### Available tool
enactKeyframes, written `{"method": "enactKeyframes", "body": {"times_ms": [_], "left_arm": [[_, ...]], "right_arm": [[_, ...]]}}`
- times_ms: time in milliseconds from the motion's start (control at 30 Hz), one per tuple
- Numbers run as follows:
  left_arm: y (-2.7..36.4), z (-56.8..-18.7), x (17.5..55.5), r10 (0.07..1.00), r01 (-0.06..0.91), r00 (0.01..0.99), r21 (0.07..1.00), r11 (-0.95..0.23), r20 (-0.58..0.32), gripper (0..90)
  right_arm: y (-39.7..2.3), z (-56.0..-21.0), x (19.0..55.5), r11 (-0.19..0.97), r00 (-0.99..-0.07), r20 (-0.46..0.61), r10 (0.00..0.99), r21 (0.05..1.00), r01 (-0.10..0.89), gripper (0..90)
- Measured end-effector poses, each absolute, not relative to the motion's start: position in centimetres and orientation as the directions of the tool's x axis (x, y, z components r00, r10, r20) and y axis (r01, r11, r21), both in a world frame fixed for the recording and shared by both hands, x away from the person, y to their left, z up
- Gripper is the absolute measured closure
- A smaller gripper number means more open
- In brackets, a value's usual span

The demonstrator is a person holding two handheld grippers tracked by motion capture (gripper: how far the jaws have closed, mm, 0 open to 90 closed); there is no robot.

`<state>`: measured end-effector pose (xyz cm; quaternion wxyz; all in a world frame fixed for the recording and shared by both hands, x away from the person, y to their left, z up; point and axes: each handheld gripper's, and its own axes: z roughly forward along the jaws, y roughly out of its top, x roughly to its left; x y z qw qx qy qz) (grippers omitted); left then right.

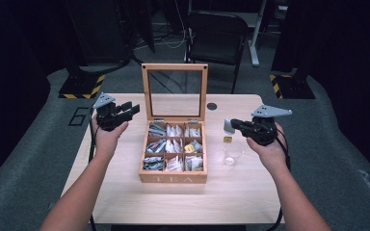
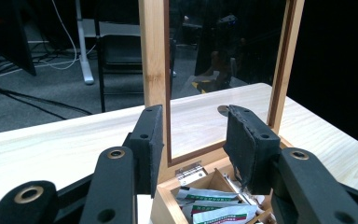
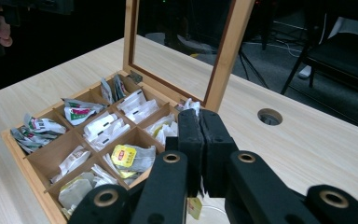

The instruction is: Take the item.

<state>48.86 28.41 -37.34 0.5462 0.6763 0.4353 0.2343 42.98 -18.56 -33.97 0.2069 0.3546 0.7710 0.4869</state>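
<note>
A wooden tea box [image 1: 173,177] stands mid-table with its glass lid [image 1: 175,67] upright and several compartments of tea bags. My right gripper [image 1: 232,126] hovers to the right of the box, shut on a pale tea bag [image 1: 228,126]. The bag's yellow tag [image 1: 227,139] dangles over a clear glass [image 1: 232,154]. In the right gripper view the jaws [image 3: 200,114] are pressed together and the tag [image 3: 195,207] hangs beneath them. My left gripper [image 1: 134,109] is held up left of the lid, open and holding nothing. In the left gripper view its jaws [image 2: 196,126] stand apart, facing the lid frame [image 2: 154,56].
A round cable hole [image 1: 212,106] sits in the tabletop right of the lid. A black chair [image 1: 217,36] stands beyond the table's far edge. Bare wood lies in front of the box and at both sides.
</note>
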Motion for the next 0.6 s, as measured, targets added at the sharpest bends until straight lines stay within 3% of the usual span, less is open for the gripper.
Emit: {"method": "enactKeyframes", "body": {"times_ms": [600], "left_arm": [[28.4,-37.4,48.8,0.845,0.337,0.511,0.941,-0.028,-0.158,56.5]], "right_arm": [[-20.1,-35.1,42.7,0.264,-0.626,0.023,0.780,0.894,0.362,88.1]]}}
